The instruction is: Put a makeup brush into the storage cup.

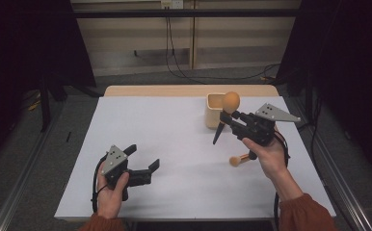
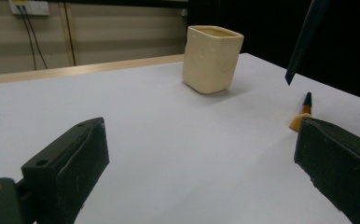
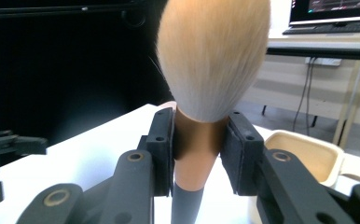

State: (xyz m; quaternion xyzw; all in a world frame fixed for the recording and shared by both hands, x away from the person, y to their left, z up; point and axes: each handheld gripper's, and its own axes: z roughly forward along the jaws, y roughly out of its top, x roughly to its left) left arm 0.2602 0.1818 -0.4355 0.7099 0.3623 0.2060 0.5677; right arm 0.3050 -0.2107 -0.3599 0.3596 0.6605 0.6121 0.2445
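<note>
The right gripper pinches a big makeup brush by its brown neck; in the right gripper view the two black pads press on both sides of the neck, just under the fluffy tan head; the head points up and the dark handle hangs down and tilts to the left, with its tip in the air above the table. The brush is held on the right side of the white table, just in front of a cream cup that stands upright near the far edge; the head shows in front of the cup's rim. A second, smaller brush lies flat on the table nearer the person, just below the right hand; its round tan end points left. The left gripper is at the near left, well apart from the cup and both brushes; its jaws are spread wide with nothing between them, and the left hand holds it low over the table; in the left gripper view the cup stands far ahead and the small brush lies by the right jaw.
</note>
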